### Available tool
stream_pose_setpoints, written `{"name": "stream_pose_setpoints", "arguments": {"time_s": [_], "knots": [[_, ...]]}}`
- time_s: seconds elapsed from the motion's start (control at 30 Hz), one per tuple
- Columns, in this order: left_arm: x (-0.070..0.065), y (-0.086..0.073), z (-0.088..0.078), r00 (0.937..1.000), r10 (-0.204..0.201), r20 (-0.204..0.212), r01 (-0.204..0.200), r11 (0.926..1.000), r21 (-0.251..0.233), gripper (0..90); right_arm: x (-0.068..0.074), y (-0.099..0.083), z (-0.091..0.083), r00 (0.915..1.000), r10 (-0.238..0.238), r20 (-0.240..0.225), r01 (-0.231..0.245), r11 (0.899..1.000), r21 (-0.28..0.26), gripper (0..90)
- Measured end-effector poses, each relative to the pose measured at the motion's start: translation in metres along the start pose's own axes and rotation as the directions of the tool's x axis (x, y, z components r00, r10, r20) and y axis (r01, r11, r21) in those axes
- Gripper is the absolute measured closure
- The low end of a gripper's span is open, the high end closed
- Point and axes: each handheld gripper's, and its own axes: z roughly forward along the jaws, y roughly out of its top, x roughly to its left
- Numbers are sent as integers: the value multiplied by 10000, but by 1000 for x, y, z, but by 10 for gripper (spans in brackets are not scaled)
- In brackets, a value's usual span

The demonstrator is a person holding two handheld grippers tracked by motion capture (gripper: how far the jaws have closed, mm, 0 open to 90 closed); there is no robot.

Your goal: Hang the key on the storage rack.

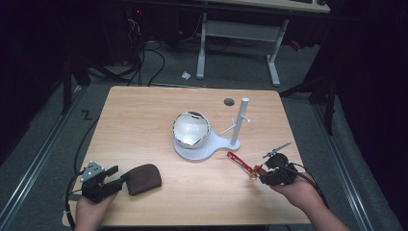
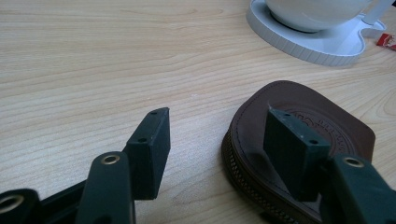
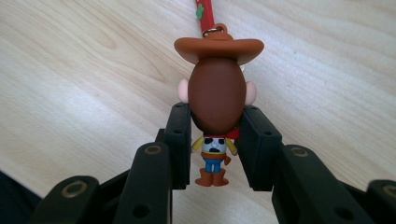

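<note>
Gripping a small cowboy figure (image 3: 216,100) by its head, the right gripper (image 3: 215,140) had its two black jaws pressed against both sides of the brown head, just under the hat brim, with the little body and boots hanging between them toward the camera. A red strap (image 1: 239,161) ran from the top of the hat across the wooden table (image 1: 144,110) toward a white stand (image 1: 202,147), and in the high view the figure sat at the near end of that strap, right at the tip of the right gripper (image 1: 260,174) near the table's right front. On the stand's round base rested a shiny bowl (image 1: 191,129), with a white post (image 1: 239,122) rising beside it. At the left front, the left gripper (image 2: 215,140) stood wide apart and held nothing. One jaw hovered over bare wood, while the other was over the near edge of a brown leather pouch (image 2: 322,121) lying flat on the table; whether it touched the leather could not be told.
</note>
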Motion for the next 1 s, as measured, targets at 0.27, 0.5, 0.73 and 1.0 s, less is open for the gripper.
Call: {"name": "stream_pose_setpoints", "arguments": {"time_s": [0.27, 0.5, 0.73, 1.0], "knots": [[1, -1, 0, 10000, -46, 37, 46, 10000, -13, 414, 2, 6, -22, 9996, -265, 62, 266, 9996, -111, 675], [0, -1, 0, 10000, -51, 59, 51, 10000, -30, 413, 2, 9, -41, 9996, -164, 240, 167, 9997, -152, 677], [0, -1, -1, 10000, -44, 47, 44, 10000, -34, 413, 3, 13, -59, 9985, -310, 460, 323, 9991, -281, 678], [1, 0, -1, 10000, -5, 47, 5, 10000, -38, 414, 3, 17, -76, 9977, -257, 621, 285, 9986, -441, 678]]}}
